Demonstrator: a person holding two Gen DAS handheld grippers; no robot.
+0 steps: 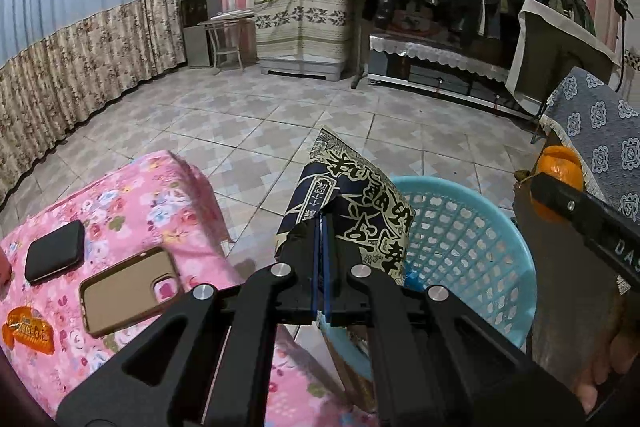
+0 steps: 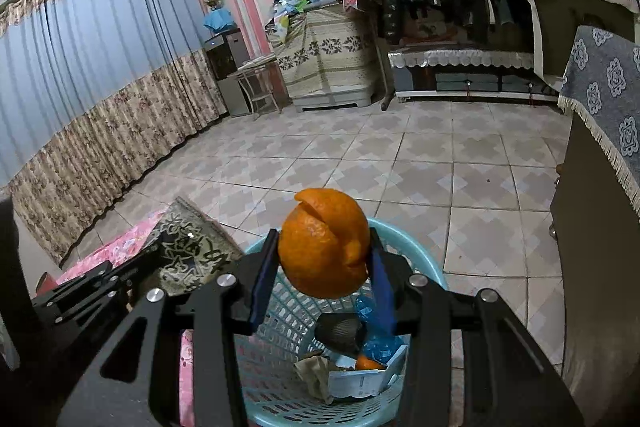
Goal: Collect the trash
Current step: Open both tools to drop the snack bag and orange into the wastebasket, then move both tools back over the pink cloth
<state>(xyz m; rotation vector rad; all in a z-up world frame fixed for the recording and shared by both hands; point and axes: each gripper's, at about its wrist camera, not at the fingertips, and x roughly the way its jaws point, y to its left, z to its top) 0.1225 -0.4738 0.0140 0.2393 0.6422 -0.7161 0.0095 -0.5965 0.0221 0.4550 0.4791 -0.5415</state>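
Note:
My left gripper (image 1: 323, 223) is shut on a dark blue and cream snack wrapper (image 1: 356, 199), held up beside the near rim of the light blue mesh basket (image 1: 480, 227). In the right wrist view my right gripper (image 2: 325, 251) is shut on an orange peel (image 2: 324, 243), which hangs above the basket (image 2: 434, 275). Inside the basket lie crumpled paper (image 2: 356, 381), blue plastic (image 2: 378, 343) and a dark object (image 2: 340, 333). The left gripper with the wrapper (image 2: 192, 251) shows at the left of that view, and the peel (image 1: 560, 171) with the right gripper's finger shows at the right of the left wrist view.
A pink floral surface (image 1: 132, 195) at the left carries a tan phone case (image 1: 128, 287), a black case (image 1: 54, 255) and an orange packet (image 1: 28, 331). A brown cabinet (image 2: 592, 227) under a blue patterned cloth (image 2: 608, 83) stands right of the basket. Tiled floor (image 2: 360, 155) lies beyond.

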